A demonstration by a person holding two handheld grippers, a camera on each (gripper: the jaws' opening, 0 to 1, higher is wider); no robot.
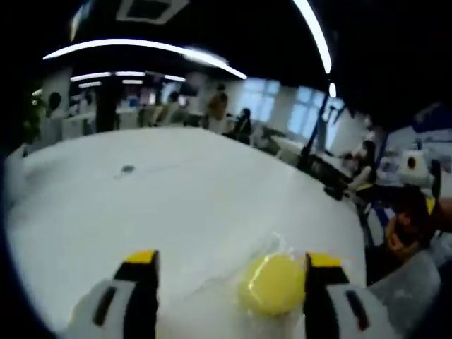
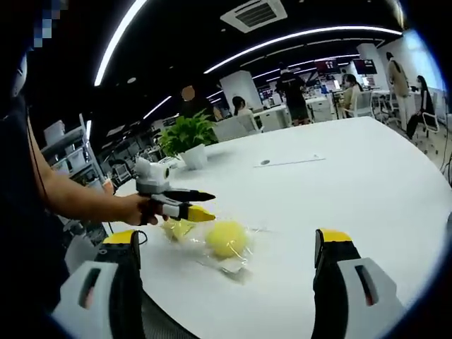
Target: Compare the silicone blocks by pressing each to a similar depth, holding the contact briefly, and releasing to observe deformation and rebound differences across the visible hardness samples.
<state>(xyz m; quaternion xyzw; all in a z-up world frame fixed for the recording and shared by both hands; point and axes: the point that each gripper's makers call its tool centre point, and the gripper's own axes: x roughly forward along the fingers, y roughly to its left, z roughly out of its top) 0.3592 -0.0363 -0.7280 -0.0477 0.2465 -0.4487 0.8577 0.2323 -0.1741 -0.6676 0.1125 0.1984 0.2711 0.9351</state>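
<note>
A round yellow silicone block [image 1: 272, 282] lies in a clear plastic bag on the white table [image 1: 176, 198], between my left gripper's jaws and close to the right-hand one. My left gripper [image 1: 233, 261] is open and does not touch it. In the right gripper view the same block [image 2: 226, 238] rests in its bag with a second, paler yellow block [image 2: 176, 227] beside it on the left. The left gripper [image 2: 211, 206], held in a person's hand [image 2: 134, 209], hovers just over the paler block. My right gripper [image 2: 229, 240] stands wide open, nearer than the blocks, holding nothing.
A potted plant [image 2: 187, 138] stands at the table's far side. A sheet of paper [image 2: 289, 161] with a small dark object [image 2: 264, 162] lies further out. The table's curved edge [image 2: 438, 176] runs on the right. People sit at desks beyond.
</note>
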